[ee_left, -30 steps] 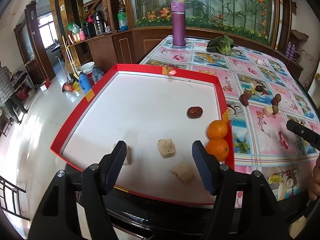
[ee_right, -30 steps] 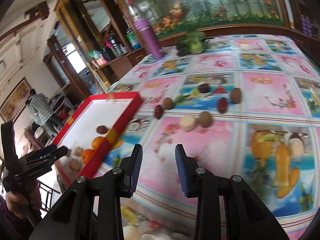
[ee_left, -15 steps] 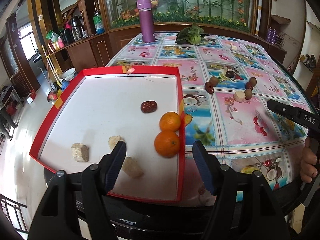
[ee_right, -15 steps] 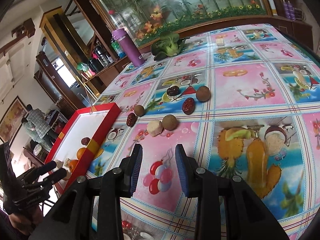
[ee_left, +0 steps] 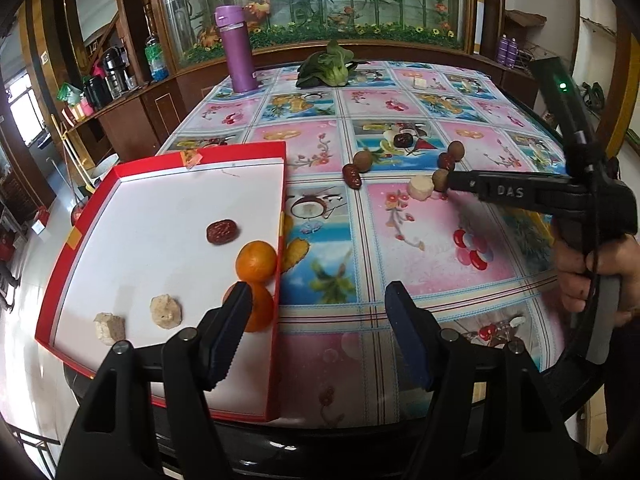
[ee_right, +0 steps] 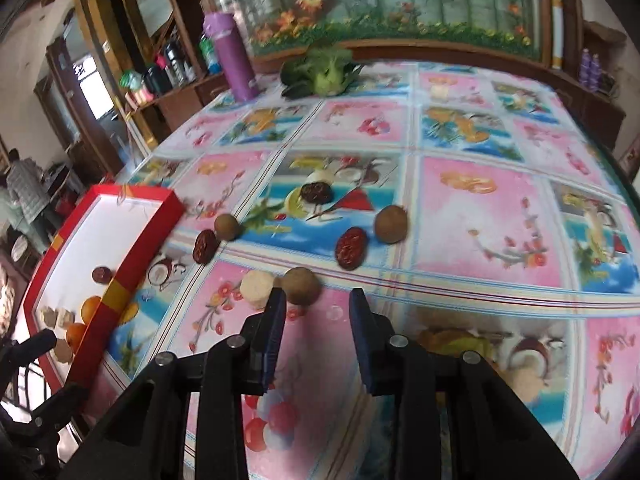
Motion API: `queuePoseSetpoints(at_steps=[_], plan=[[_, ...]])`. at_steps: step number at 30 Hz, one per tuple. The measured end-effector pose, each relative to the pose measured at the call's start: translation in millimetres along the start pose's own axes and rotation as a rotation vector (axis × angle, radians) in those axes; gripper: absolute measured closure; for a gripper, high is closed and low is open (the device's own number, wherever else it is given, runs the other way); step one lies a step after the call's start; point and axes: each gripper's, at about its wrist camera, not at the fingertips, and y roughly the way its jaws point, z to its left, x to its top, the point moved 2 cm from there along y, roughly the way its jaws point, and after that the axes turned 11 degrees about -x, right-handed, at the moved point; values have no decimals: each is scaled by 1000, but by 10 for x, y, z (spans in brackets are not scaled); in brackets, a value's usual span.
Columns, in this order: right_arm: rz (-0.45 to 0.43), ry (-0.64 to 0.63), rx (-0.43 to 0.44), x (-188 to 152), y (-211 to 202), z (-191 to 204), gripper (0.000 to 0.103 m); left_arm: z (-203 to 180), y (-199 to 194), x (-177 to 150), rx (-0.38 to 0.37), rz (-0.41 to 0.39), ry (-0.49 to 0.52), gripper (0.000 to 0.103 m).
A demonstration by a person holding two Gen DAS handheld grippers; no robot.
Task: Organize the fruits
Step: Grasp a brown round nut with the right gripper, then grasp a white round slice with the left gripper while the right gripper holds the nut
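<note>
Two grippers work over a fruit-print tablecloth (ee_left: 420, 240) where scattered fruit awaits sorting. The right gripper (ee_right: 316, 300), its jaws parted narrowly and holding nothing, points at a brown longan (ee_right: 301, 285) lying just ahead of its left fingertip, with a pale peeled piece (ee_right: 257, 286) touching that longan on the left. Farther ahead of the claw lie a red date (ee_right: 351, 248) and a second longan (ee_right: 391, 224) side by side; to the front left sit another date (ee_right: 204, 246) and a third longan (ee_right: 226, 226), and beyond them a dark date (ee_right: 316, 193). In the left wrist view the right gripper (ee_left: 450, 180) reaches in from the right, a hand (ee_left: 592, 276) on its handle, its tip at the longan (ee_left: 440, 179) beside the pale piece (ee_left: 420, 188).

The left gripper (ee_left: 318, 312) hovers with jaws spread wide and empty over the table's near edge. Its left finger (ee_left: 228, 332) stands in front of the lower of two oranges (ee_left: 256, 260) resting against the right wall of a red tray (ee_left: 160, 160). Ahead and left of that claw, inside the tray, lie one date (ee_left: 222, 232) and two beige chunks (ee_left: 165, 311). At the table's far end, well ahead of both claws, stand a purple flask (ee_left: 234, 50) and a leafy green (ee_left: 326, 70).
</note>
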Motion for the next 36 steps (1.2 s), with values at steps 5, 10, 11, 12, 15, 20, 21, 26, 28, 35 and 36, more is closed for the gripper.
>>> queuePoseSetpoints(at_steps=[5,10,11,12,15,20,21,26,28,35,36], plan=[[11,-20,-6,19,125,87,76,-72,27,100,-16,-5,14,33],[2,-36,-12,82,189,163,76,-144,112,206,-28,-2,31,33],[0,-36,-8,90,200,162,76,-159,136,224,-30,0,33,33],[0,-37,-5,102,208,161,76,-170,163,246,-33,2,34,33],[-1,-37,-13,99,204,133,83,-205,273,317,-44,13,36,33],[-12,30,4,113,121,-35,83,-222,503,467,-90,34,16,33],[-27,69,17,134,78,-112,83,-226,548,495,-97,39,12,33],[-64,256,69,204,-32,-473,82,-295,813,685,-127,55,-2,33],[-68,310,80,209,-44,-571,82,-332,929,739,-132,67,1,34],[-54,361,102,207,-28,-643,82,-433,1193,828,-134,92,10,45],[-54,359,107,206,-33,-644,82,-441,1221,832,-134,97,11,46]])
